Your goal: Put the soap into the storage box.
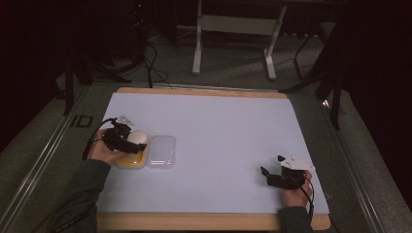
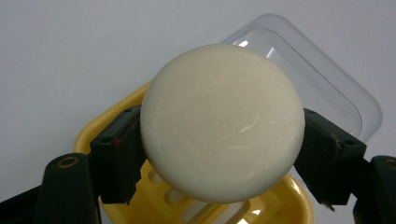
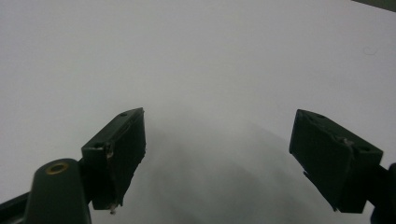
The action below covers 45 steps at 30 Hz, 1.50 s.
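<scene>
Soap bar [image 2: 222, 123] in left hand-held gripper [image 2: 219, 154], above yellow dish [image 2: 116, 116].

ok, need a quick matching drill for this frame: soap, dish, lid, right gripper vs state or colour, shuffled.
Things:
1. round white soap
2. soap dish
3. clear lid
4. right gripper

States:
A. open, nothing between its jaws
B. yellow, under the soap
C. clamped between the left gripper's jaws
D. transparent, lying on the white table beside the dish

Pairs: 1-C, 2-B, 3-D, 4-A
</scene>
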### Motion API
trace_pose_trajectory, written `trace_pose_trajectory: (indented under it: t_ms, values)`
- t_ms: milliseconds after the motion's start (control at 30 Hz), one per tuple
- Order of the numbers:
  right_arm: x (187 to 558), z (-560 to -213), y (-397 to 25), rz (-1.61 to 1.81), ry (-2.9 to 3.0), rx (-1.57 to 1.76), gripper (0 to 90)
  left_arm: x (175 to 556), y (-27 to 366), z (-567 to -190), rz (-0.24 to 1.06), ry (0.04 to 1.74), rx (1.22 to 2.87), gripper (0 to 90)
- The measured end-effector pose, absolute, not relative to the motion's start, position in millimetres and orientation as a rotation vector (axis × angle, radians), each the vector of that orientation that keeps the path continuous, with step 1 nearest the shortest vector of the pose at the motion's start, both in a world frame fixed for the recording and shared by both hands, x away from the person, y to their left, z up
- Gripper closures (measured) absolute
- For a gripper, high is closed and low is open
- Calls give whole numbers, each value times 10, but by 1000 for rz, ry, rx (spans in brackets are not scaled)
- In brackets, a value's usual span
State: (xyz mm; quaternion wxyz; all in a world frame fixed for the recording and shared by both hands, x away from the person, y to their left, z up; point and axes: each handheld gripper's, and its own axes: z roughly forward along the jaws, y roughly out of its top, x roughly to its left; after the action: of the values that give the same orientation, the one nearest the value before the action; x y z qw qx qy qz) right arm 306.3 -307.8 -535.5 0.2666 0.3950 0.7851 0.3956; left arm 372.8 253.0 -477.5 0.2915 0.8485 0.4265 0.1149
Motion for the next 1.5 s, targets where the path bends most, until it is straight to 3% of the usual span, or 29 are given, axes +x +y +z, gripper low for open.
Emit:
trace_pose_trajectory:
  t_ms: [1500]
  values:
    - [3065,-5357,-3069,1057,2128,1058,183,3669,2685,-4980,255,1199,2276,247]
